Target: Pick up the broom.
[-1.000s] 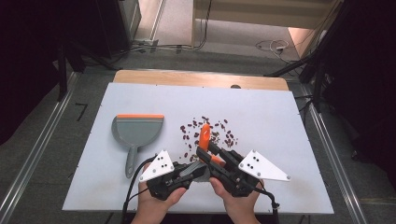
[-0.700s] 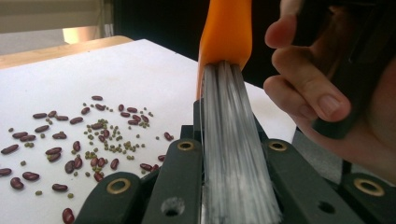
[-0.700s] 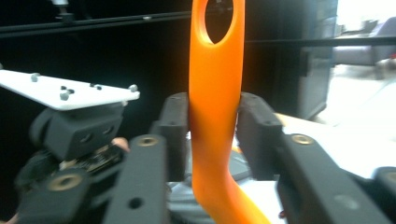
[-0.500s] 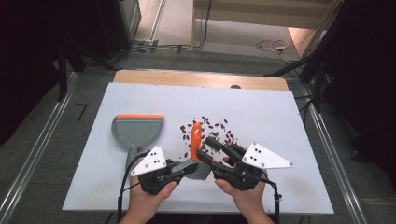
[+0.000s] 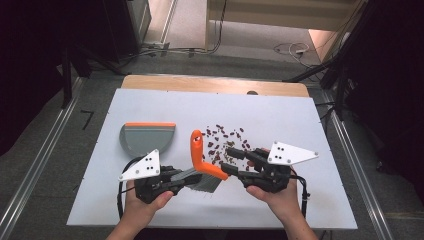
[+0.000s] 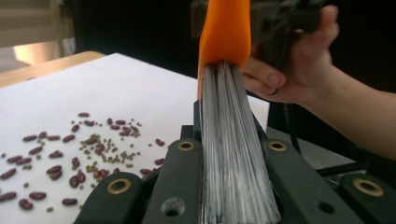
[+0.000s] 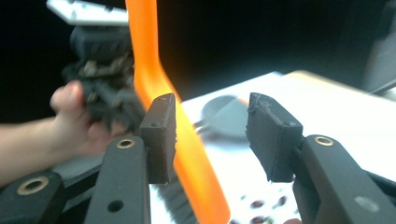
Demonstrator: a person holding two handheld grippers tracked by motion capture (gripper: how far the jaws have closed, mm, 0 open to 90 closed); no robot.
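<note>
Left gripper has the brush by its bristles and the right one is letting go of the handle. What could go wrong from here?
1. The left gripper clamps the brush on its soft bristles, so the brush may droop or slip.
2. The right gripper has just been opening; the orange handle sits beside one pad and could snag.
3. A falling brush could scatter the beans further from the dustpan.

White table [image 5: 150,105] on wooden base, with grey dustpan [image 5: 148,137] at left, scattered beans [image 5: 227,142] near centre.
</note>
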